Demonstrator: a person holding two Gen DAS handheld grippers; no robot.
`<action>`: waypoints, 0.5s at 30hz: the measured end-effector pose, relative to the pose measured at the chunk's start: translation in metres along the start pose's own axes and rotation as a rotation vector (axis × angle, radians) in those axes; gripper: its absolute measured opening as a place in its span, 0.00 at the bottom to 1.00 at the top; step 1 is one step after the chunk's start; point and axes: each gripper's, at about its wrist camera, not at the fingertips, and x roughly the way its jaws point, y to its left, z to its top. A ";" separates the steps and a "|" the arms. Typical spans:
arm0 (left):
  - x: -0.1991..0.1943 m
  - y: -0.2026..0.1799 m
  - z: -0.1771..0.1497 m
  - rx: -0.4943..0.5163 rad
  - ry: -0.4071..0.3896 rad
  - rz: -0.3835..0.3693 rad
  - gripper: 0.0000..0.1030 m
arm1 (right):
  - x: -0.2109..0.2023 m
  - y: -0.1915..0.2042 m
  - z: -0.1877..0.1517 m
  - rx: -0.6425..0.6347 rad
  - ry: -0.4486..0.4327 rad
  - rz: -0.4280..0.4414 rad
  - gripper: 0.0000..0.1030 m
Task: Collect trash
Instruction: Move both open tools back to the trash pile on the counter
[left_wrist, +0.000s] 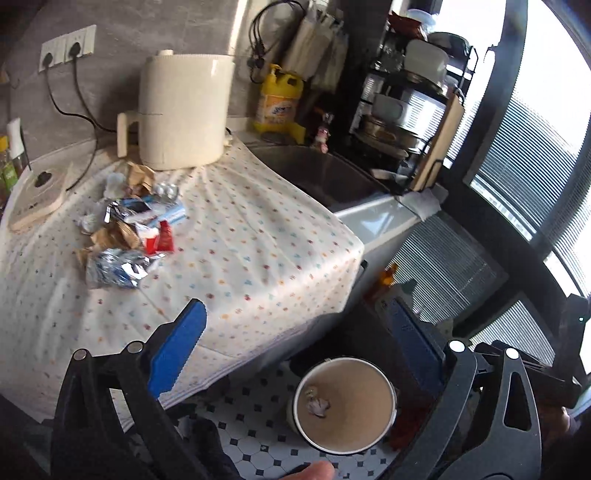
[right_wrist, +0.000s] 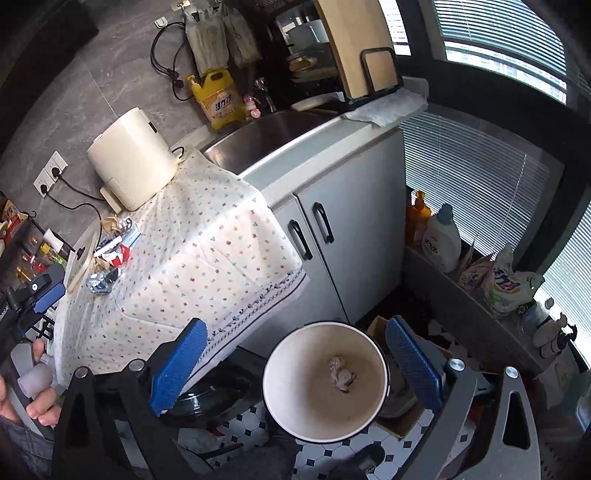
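A pile of wrappers and crumpled paper (left_wrist: 125, 229) lies on the dotted tablecloth (left_wrist: 240, 236), far left; it also shows in the right wrist view (right_wrist: 110, 254). A round white bin (left_wrist: 345, 404) stands on the tiled floor below the counter edge, with a crumpled scrap (left_wrist: 317, 404) inside. My left gripper (left_wrist: 295, 354) is open and empty, above the counter edge and the bin. My right gripper (right_wrist: 295, 369) is open and empty, right over the bin (right_wrist: 325, 380), where the crumpled scrap (right_wrist: 341, 373) lies at the bottom.
A cream kettle-like appliance (left_wrist: 181, 110) and a scale (left_wrist: 37, 195) stand on the counter. A sink (left_wrist: 317, 173), yellow detergent bottle (left_wrist: 277, 99) and dish rack (left_wrist: 410, 107) are to the right. Cabinet doors (right_wrist: 332, 236) and bottles (right_wrist: 439, 236) stand by the window.
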 end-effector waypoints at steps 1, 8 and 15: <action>-0.002 0.009 0.005 -0.002 -0.012 0.024 0.94 | 0.002 0.011 0.004 -0.014 -0.015 0.007 0.92; -0.009 0.064 0.036 -0.031 -0.032 0.080 0.94 | 0.026 0.092 0.031 -0.103 -0.083 0.028 0.92; -0.008 0.128 0.064 -0.043 -0.042 0.074 0.94 | 0.056 0.179 0.058 -0.203 -0.138 0.076 0.93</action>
